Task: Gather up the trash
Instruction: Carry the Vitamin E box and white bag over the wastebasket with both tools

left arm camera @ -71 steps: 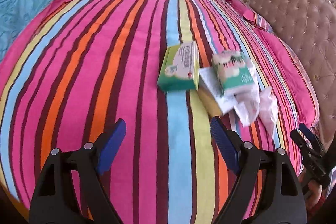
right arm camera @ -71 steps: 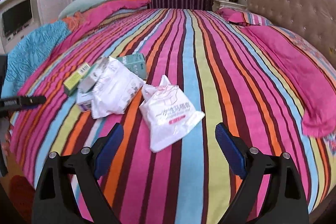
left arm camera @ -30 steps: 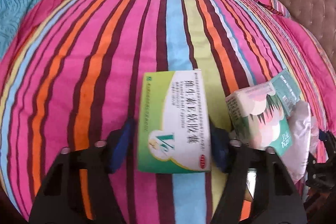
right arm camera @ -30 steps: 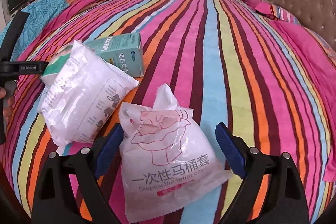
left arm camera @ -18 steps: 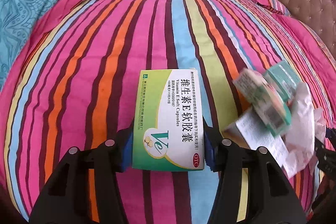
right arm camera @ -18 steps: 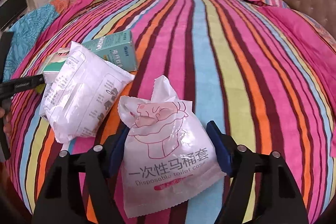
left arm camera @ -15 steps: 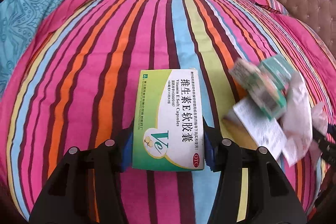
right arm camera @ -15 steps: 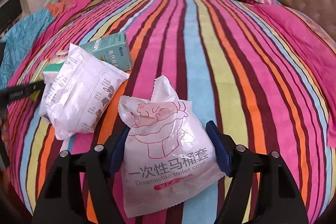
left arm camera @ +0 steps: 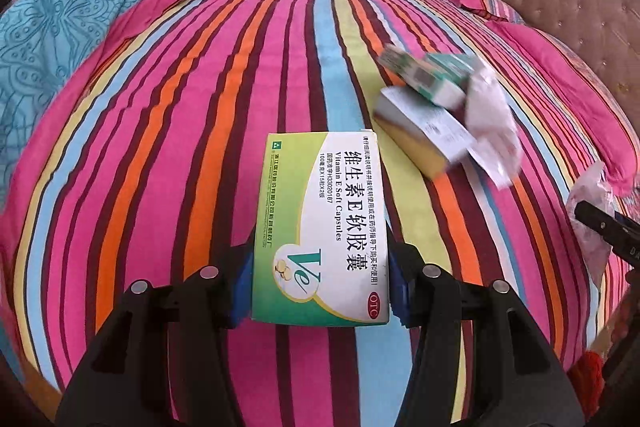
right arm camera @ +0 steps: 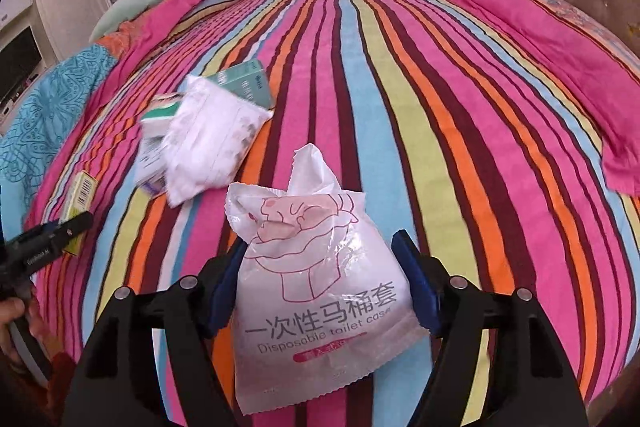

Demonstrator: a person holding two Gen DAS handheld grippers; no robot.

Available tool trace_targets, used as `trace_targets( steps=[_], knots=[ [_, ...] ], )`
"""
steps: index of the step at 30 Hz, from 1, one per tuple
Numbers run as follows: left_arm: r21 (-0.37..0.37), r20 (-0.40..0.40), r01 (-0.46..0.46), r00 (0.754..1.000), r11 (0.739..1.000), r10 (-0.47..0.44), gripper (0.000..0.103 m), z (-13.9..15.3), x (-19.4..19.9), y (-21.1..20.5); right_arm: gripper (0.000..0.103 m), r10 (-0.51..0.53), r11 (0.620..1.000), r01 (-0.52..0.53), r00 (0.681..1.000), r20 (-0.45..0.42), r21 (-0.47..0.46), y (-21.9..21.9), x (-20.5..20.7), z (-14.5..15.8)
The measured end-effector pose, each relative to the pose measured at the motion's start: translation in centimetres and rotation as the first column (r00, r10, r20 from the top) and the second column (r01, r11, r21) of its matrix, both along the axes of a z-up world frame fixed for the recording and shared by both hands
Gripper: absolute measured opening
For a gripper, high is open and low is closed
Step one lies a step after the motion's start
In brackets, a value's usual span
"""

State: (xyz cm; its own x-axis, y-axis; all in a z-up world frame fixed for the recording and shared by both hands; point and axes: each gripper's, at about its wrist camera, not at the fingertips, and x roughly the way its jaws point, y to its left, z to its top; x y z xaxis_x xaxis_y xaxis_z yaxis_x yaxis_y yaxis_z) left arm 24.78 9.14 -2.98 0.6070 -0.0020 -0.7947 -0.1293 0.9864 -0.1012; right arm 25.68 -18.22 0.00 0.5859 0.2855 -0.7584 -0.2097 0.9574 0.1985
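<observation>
In the left wrist view, the left gripper (left arm camera: pixel 320 291) has its blue pads pressed on both long sides of the green-and-white vitamin box (left arm camera: pixel 322 227), held above the striped bedspread (left arm camera: pixel 180 127), so I judge this piece collected; a blurred heap of small boxes and wrappers (left arm camera: pixel 444 115) lies on the bed to the right, not yet picked up. The right wrist view adds what the left barely catches: the right gripper (right arm camera: pixel 320 279) is closed on the white toilet-cover packet (right arm camera: pixel 320 291), also lifted. It also shows a plump white pouch (right arm camera: pixel 208 143) in that heap, and no bin appears anywhere.
</observation>
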Motion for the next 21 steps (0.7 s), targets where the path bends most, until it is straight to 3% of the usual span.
trace_targets(
  steps=[13,21],
  knots=[
    [0.01,0.022,0.074,0.997,0.997,-0.075,0.052,0.6,-10.8,-3.4,0.068,-0.022,0.998,0.023,1.0,-0.021,0.062,-1.2,-8.1,0.9],
    [0.009,-0.009,0.114,0.993,0.993,-0.114,0.052,-0.2,-16.5,-5.6,0.068,-0.037,0.996,0.041,0.998,-0.051,0.079,-0.7,-13.3,0.2]
  ],
)
